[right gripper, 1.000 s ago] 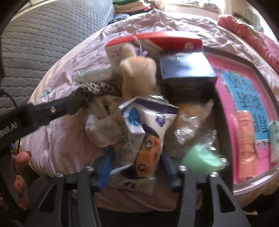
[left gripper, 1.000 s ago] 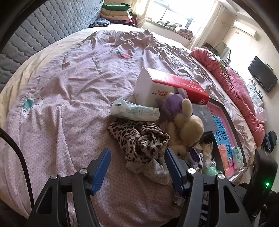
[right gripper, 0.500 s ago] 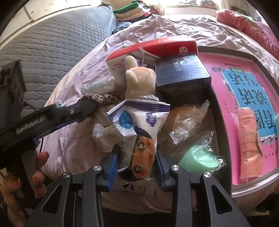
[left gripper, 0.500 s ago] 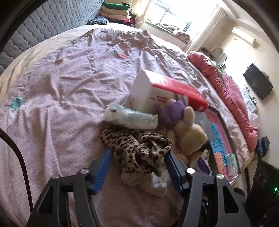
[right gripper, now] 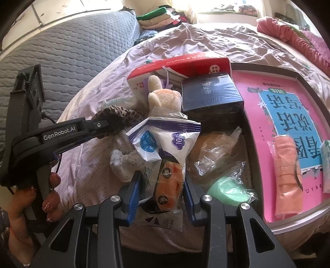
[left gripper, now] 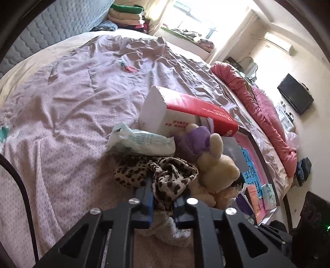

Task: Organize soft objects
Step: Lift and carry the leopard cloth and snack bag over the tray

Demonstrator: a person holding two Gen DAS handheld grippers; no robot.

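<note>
Since a second ago the left tool [left gripper: 163,198] has just closed: its blue pads, then wide apart on either side of the leopard cloth [left gripper: 165,175], now pinch a fold of it, and the cloth bunches up between them. Over the same second the right tool [right gripper: 163,191] narrowed onto the pouch [right gripper: 165,162] and now clamps its lower half. Both tools point steeply down at the heap near the bed's edge. In the right wrist view a hand [right gripper: 35,198] at 8 o'clock wraps the left tool's black grip, whose arm reaches in toward 3 o'clock to the cloth [right gripper: 117,117]; the left view shows no hand. Only the right view shows the pouch, glossy white plastic with a purple top and an orange printed patch, plus two crinkled clear bags, one tan [right gripper: 214,148] and one green [right gripper: 226,187], at 4 o'clock of it. The left view alone shows the window [left gripper: 193,18] at 12 o'clock and a dark screen [left gripper: 295,96] at 2 o'clock. A fuzzy cream rabbit [left gripper: 214,165] lies just beside the cloth at 3 o'clock, touching it, with a white-and-red box [left gripper: 179,111] behind. The bed [left gripper: 82,103] wears a wrinkled lilac sheet; a pink tray [right gripper: 288,127] with a dark rim lies at the right.
</note>
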